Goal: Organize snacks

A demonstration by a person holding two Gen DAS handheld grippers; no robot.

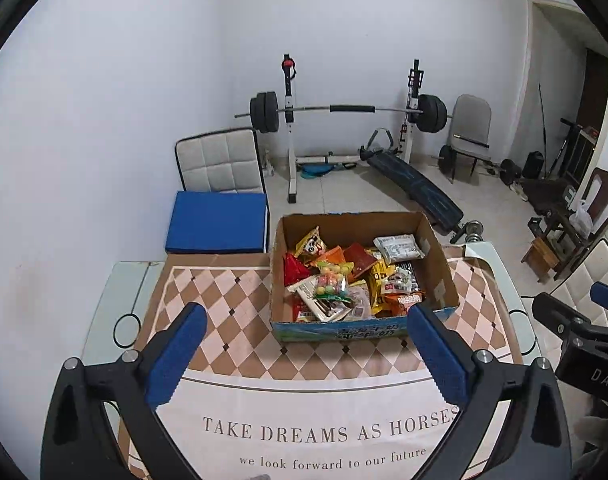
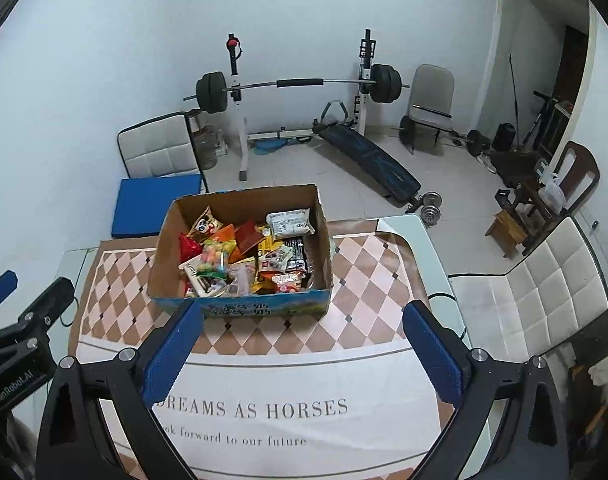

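Standing: cardboard box (image 1: 444,264) on the table cloth (image 1: 223,300), near the middle of the table, with its top open.
Box contents: many snack packets (image 1: 344,280) lie mixed in one heap inside, none sorted out on the cloth.
Packets seen: a red packet (image 1: 293,270) at the left wall of the box, a clear bag of coloured candy balls (image 1: 330,284) near the middle, a white wrapped pack (image 1: 400,248) at the far right corner, an orange-yellow bag with a cartoon face (image 1: 312,244) at the far left.
Box front: blue printed strip with characters; I cannot read them well, maybe a milk carton print.
Left gripper (image 1: 306,328): jaws are spread wide, nothing between the blue pads (image 1: 175,360), hanging above the cloth on the near side of the box.
Right gripper (image 2: 304,320): jaws also wide apart, nothing held; its left pad (image 2: 171,352) overlaps the front left corner of the box in the right wrist view, and I cannot tell if it touches.
Both grippers: side by side, each one is seen at the edge of the other's view, pointing down toward the box.
Cloth: brown and pink diamond pattern, with the words "TAKE DREAMS AS HORSES" on the near white part.
Behind the table: a blue cushion (image 1: 217,222) on a white padded chair (image 1: 219,160), a barbell rack (image 1: 344,112) and a black bench (image 1: 416,184) on the tiled floor.
Right side: another white padded chair (image 2: 536,300) just beside the table.
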